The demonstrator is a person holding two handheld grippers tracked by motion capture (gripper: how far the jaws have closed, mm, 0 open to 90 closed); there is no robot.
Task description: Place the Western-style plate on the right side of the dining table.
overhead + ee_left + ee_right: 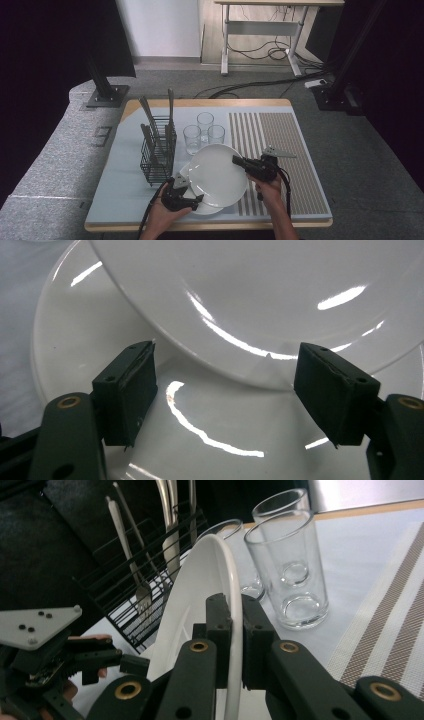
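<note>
The right gripper [239,161] is reaching leftward from the right hand [270,187], its jaws pinching closed on the rim of the upper plate [220,172]. The left gripper [199,198] is sitting at the near edge, held in the left hand [162,217], its jaws spread wide apart and gripping nothing.

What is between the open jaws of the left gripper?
Nothing: the left gripper has bare white plate beneath its jaws, in the left gripper view.
</note>
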